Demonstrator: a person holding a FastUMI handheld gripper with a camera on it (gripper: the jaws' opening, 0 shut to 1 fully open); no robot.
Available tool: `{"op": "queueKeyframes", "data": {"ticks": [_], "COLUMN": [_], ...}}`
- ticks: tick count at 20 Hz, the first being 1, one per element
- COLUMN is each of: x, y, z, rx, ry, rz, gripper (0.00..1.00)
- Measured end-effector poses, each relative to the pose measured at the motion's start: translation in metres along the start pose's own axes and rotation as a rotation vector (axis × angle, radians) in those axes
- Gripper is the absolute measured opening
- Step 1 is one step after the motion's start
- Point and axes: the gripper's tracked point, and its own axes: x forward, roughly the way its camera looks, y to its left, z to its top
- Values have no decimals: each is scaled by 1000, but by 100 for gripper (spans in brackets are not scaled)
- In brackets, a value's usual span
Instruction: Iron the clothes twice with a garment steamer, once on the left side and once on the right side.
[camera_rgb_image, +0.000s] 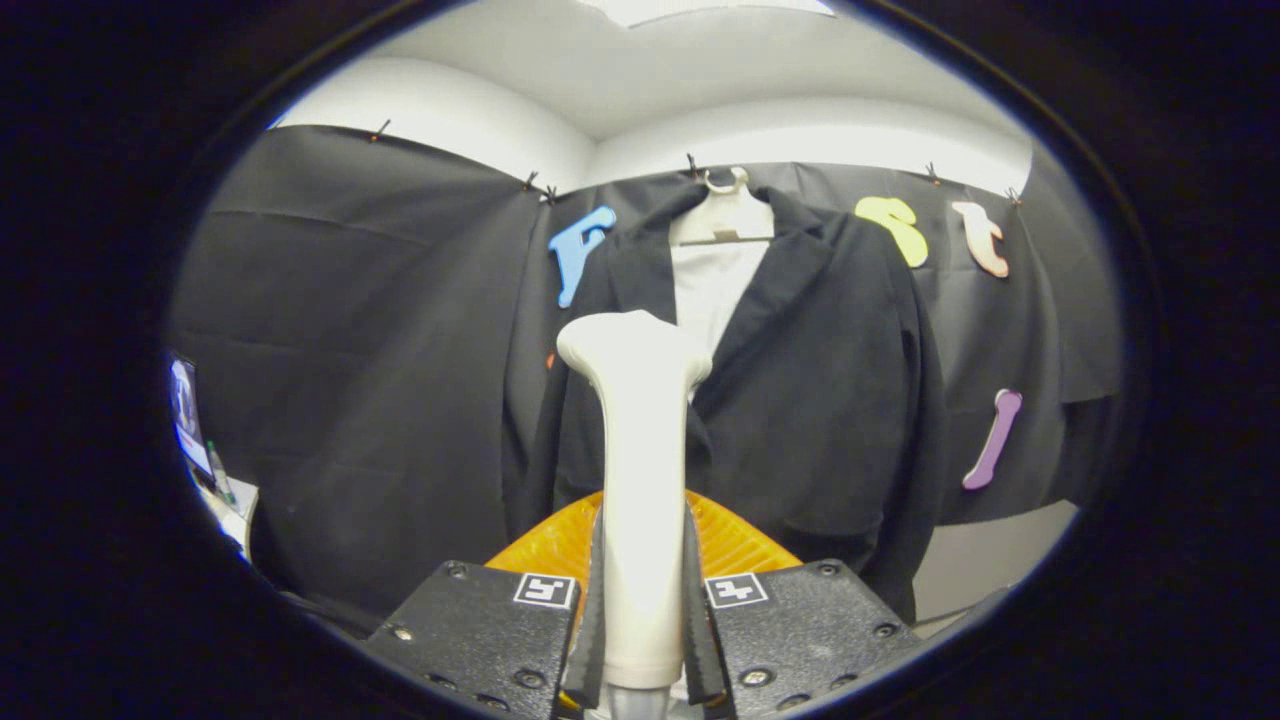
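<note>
A black suit jacket (800, 400) hangs open on a white hanger (722, 215) (over a white shirt (710, 285)). In front of the jacket's lapels stands the white garment steamer (635, 450), upright, its handle clamped between both fingers of the gripper (642, 620).

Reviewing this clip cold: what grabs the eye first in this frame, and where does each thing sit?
The pale garment steamer stands upright between the fingers of the gripper, which is shut on its handle. Beyond its head hangs a black jacket on a white hanger against the booth's dark wall, a white shirt showing at its open collar. An orange ribbed object sits just ahead of the fingers, behind the steamer's handle.
</note>
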Motion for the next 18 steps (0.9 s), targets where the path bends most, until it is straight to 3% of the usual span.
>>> {"op": "queueKeyframes", "data": {"ticks": [9, 14, 18], "x": [47, 82, 81], "y": [15, 12, 10], "z": [89, 68, 41], "rx": [-16, -38, -21], "ry": [-242, -164, -94], "rz": [23, 2, 3], "gripper": [34, 34, 34]}}
